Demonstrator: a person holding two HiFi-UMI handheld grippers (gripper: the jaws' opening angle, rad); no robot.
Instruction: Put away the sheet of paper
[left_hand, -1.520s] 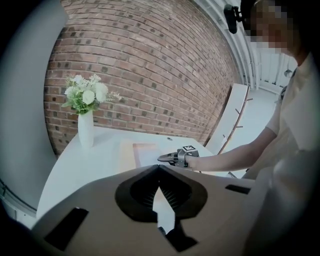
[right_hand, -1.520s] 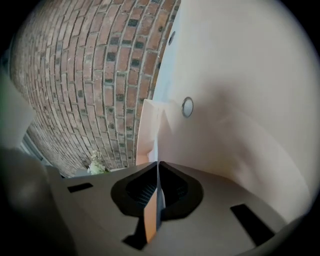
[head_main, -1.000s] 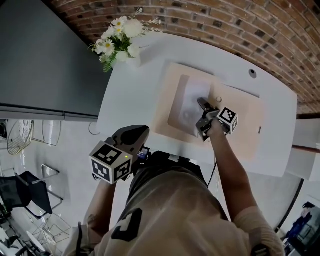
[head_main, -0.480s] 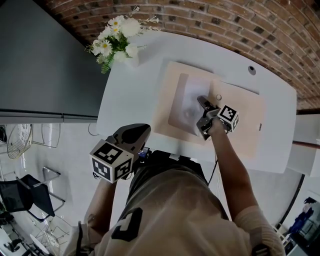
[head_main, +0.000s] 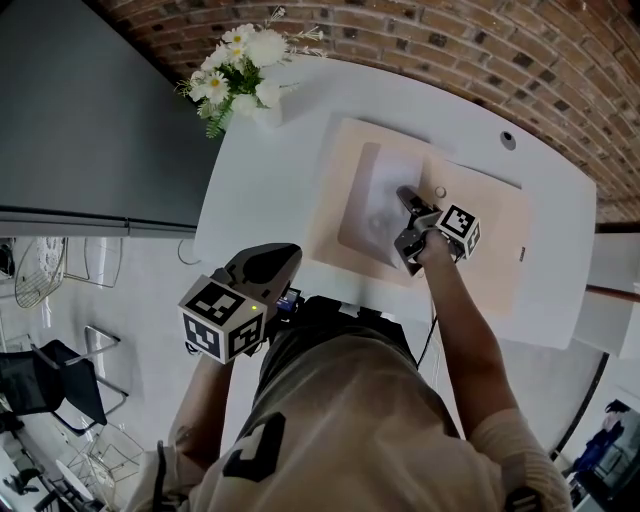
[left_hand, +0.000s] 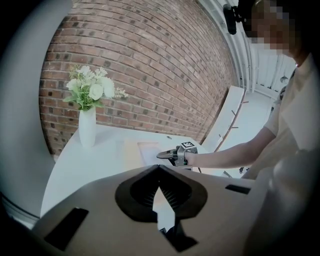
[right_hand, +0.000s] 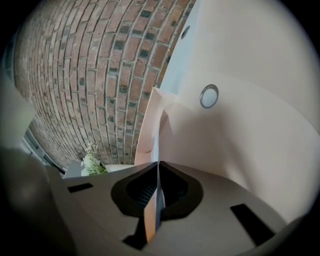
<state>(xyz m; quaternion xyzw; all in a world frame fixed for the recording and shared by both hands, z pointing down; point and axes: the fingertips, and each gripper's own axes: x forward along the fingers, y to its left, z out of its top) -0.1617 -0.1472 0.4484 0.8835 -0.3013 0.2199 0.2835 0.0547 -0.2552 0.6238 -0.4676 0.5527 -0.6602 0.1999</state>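
- Nearby, a flower vase (head_main: 243, 62) stands at the desk's (head_main: 255, 190) 11 o'clock, well apart from the folder (head_main: 485, 235).
- Right tongs (head_main: 404, 195) grip the sheet of paper (head_main: 385, 180), unmoved; left tongs (left_hand: 159, 171) clenched, empty.

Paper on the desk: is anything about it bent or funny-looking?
Yes. The right gripper is shut on a thin sheet of paper, so one edge stands up off the open beige folder instead of lying flat. Nothing looks torn or spilled.

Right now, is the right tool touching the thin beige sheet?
Touching. The right gripper view shows the right tool shut on the thin beige sheet, its edge between the jaws.
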